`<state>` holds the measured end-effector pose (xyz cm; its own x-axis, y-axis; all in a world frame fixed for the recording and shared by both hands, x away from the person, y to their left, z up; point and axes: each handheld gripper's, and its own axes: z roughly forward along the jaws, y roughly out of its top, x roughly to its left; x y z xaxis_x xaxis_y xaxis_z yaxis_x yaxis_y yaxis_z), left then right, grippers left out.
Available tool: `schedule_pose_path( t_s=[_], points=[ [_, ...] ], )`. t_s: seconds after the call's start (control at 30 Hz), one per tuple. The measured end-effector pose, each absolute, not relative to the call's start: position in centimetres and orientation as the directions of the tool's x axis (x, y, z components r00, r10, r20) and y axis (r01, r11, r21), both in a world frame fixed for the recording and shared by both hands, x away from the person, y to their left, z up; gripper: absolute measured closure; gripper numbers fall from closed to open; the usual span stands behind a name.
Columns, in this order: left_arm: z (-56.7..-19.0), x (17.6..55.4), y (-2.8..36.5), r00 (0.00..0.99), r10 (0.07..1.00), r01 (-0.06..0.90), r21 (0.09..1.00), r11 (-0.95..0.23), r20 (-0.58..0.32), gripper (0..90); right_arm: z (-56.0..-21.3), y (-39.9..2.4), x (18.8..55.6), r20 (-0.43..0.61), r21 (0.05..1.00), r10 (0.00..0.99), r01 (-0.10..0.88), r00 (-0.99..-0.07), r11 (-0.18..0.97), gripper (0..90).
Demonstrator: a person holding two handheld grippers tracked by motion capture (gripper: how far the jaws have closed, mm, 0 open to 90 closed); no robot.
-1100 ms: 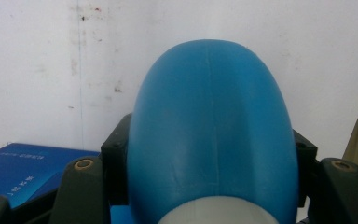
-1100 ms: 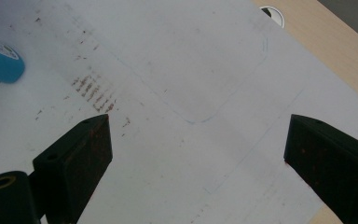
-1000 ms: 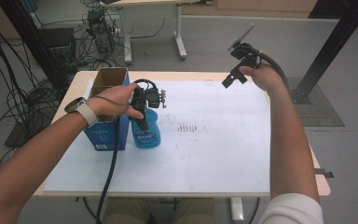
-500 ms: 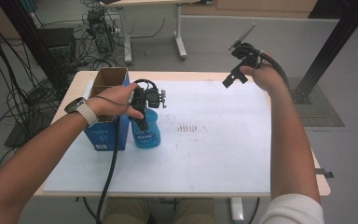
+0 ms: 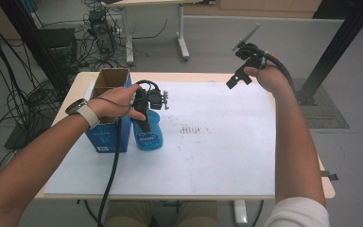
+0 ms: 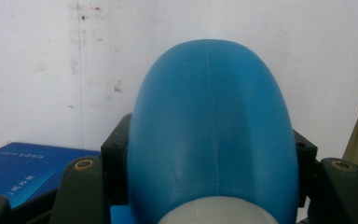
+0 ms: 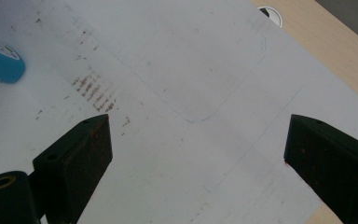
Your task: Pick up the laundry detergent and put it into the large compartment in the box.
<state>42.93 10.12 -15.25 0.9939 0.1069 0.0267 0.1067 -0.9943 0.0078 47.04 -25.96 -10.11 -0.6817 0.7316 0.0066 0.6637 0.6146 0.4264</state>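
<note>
Gripping the blue bottle (image 5: 148,132) beside the open blue carton (image 5: 108,113) on the desk (image 5: 217,156), the left claw (image 5: 144,124) is pinching it from above; lifting it straight up would be wise. Its own view is hiding the bottle's base. The right claw (image 7: 198,154) is hanging spread, holding nothing.

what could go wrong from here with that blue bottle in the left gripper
1. The left gripper is shut on the smooth, rounded blue bottle; the curved sides could slip between the jaws if it is lifted.
2. The bottle stands right beside the open cardboard box, so a tilt or swing may knock the box.
3. The right gripper hangs open above the far edge of the white sheet, too far off to steady the bottle.
</note>
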Motion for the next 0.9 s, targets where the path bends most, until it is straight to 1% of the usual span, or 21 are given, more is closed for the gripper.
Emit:
schedule_pose_path(
  t_s=[0.9],
  points=[
    [-15.25,42.95,10.15,0.994,0.105,0.104,0.009,-0.995,0.026,38.3,-10.11,-25.99,47.06,0.009,0.429,0.731,0.663,-0.682,0.613,7.5]
  ],
)
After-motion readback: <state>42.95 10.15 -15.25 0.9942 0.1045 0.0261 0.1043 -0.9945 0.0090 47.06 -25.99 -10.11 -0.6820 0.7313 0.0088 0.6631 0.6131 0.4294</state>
